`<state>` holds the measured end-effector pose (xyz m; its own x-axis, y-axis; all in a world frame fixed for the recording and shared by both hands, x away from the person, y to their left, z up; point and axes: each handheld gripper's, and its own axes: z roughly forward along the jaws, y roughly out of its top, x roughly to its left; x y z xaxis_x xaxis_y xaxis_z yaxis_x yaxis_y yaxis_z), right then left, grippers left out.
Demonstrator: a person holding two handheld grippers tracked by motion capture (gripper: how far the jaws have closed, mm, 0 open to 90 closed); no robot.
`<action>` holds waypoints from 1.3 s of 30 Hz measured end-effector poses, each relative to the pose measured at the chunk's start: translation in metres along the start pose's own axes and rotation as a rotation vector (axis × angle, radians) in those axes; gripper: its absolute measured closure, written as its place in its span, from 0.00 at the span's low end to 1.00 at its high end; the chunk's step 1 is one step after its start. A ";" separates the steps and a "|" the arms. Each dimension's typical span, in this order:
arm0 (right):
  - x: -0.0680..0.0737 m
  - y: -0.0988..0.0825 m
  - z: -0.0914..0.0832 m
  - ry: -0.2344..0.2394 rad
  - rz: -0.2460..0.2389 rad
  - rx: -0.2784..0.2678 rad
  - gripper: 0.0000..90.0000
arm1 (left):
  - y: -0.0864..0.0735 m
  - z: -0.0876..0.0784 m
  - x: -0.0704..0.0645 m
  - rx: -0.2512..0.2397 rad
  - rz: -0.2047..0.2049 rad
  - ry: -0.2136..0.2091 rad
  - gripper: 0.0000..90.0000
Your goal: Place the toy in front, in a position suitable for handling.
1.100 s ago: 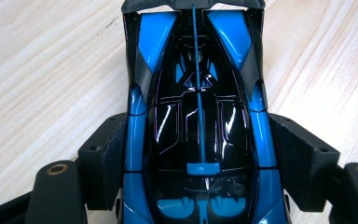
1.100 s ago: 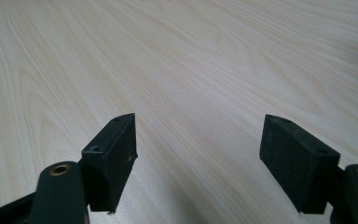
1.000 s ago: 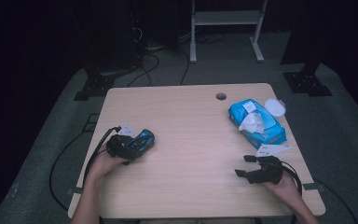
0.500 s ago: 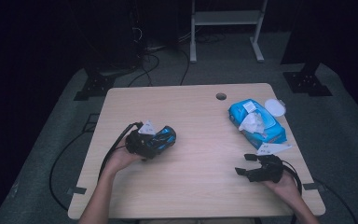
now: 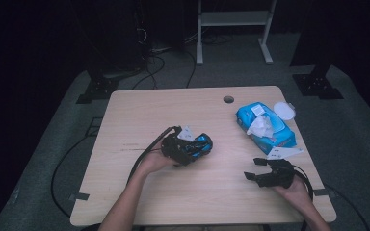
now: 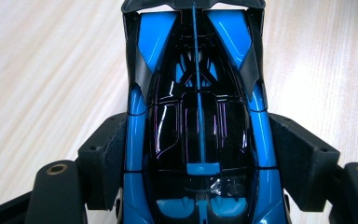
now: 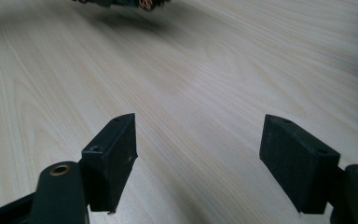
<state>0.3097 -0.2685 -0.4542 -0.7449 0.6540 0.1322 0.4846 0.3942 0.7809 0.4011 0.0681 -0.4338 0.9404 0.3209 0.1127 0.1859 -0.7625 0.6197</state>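
1. On the table, high view: the left gripper holds a blue toy car near the middle, off the wood as far as I can tell. The right gripper rests near the front right edge, jaws apart with nothing between them. A wipes pack lies at the right, a round lid just beside it. I judge the car picked up and in transit, its set-down not yet done. Bare wood lies between the two grippers and to the front left.
2. Left gripper view: both pads press the car's sides; bare wood lies beyond on both sides.
3. Right gripper view: the right gripper's jaws stand wide over bare wood.
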 end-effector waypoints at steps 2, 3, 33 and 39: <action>0.000 0.000 0.000 -0.001 0.000 0.000 0.29 | 0.003 0.007 -0.004 0.001 0.005 -0.022 0.29; 0.000 0.000 0.000 -0.001 0.001 0.000 0.29 | 0.004 0.009 -0.007 0.002 0.010 -0.031 0.29; 0.005 0.043 -0.022 -0.097 -0.091 -0.119 0.29 | -0.003 0.025 -0.022 -0.056 -0.036 -0.076 0.14; -0.032 0.069 -0.022 -0.282 -0.079 -0.142 0.29 | -0.019 0.002 -0.021 -0.108 -0.076 -0.050 0.12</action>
<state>0.3571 -0.2768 -0.3907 -0.6117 0.7858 -0.0915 0.3466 0.3702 0.8619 0.3781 0.0751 -0.4496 0.9383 0.3450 0.0255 0.2277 -0.6715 0.7051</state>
